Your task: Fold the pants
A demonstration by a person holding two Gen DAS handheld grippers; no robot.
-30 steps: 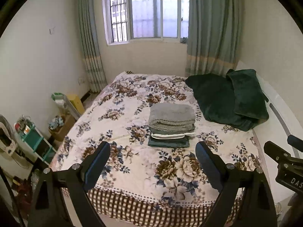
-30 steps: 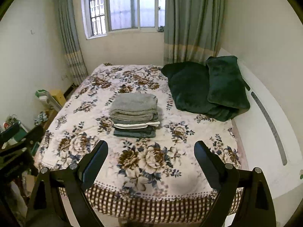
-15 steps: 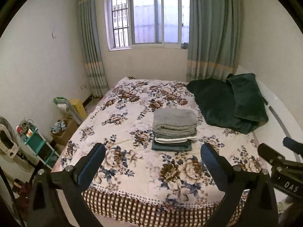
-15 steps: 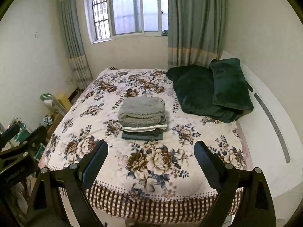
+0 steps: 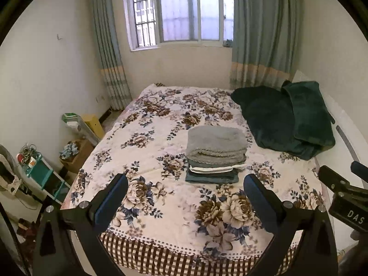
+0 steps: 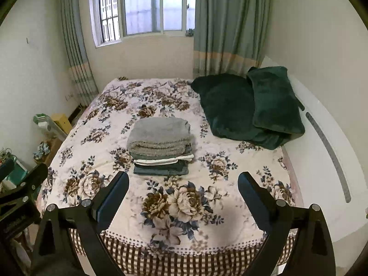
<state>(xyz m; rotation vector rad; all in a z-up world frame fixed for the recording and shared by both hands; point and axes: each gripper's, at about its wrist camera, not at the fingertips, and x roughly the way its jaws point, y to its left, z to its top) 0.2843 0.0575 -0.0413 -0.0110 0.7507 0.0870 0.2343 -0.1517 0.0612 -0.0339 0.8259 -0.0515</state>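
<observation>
Both tools hung at the foot of the bed [image 5: 147, 138], side by side. The left gripper [image 5: 185, 191] had its jaws spread wide with nothing between them, and the right gripper [image 6: 183, 187] was just as wide and just as bare. Straight ahead of both, past the fingertips and well apart from them, sat a stack of folded pants [image 5: 216, 154], a fuzzy grey piece on top, a white band under it and dark green at the bottom. Nothing lay between the fingers and the stack but floral bedspread [image 6: 179, 204]. Ahead and to the right, a dark green blanket [image 6: 230, 108] was heaped with a matching pillow [image 6: 273, 99] leaning on it. Off to the left of the left gripper stood a teal shelf [image 5: 43, 172] by the wall. Far ahead, a window [image 5: 181, 11] hung between grey-green curtains [image 5: 260, 30].
</observation>
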